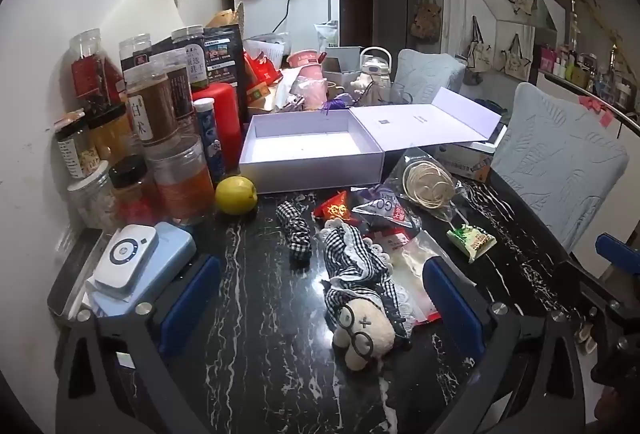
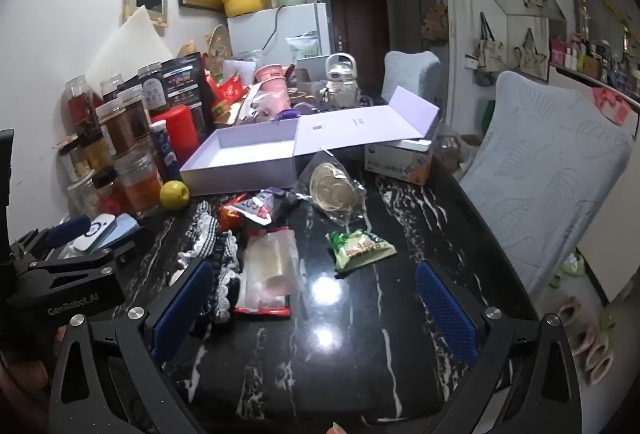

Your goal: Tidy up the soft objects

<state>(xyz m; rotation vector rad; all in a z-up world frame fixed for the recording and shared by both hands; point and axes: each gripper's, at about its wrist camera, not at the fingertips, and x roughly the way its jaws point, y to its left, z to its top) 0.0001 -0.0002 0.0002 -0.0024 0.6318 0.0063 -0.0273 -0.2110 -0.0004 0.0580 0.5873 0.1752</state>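
A plush doll (image 1: 362,298) in a black-and-white checked dress, with round glasses on its cream head, lies on the black marble table (image 1: 256,314). It lies between the wide blue pads of my open left gripper (image 1: 320,306), untouched. A checked fabric scrunchie (image 1: 296,234) lies just beyond it. An empty lavender box (image 1: 312,154) with its lid folded back stands farther off. My right gripper (image 2: 316,308) is open over bare table; the doll's frilled dress (image 2: 218,266) shows by its left pad, a clear packet (image 2: 268,270) beside it.
Jars and bottles (image 1: 152,138) crowd the left edge, with a yellow lemon (image 1: 236,194) and a white device (image 1: 124,260) on a blue box. Snack packets (image 2: 360,248), a bag of rubber bands (image 2: 334,190) and a tissue carton (image 2: 400,158) lie ahead. A padded chair (image 2: 540,186) stands right.
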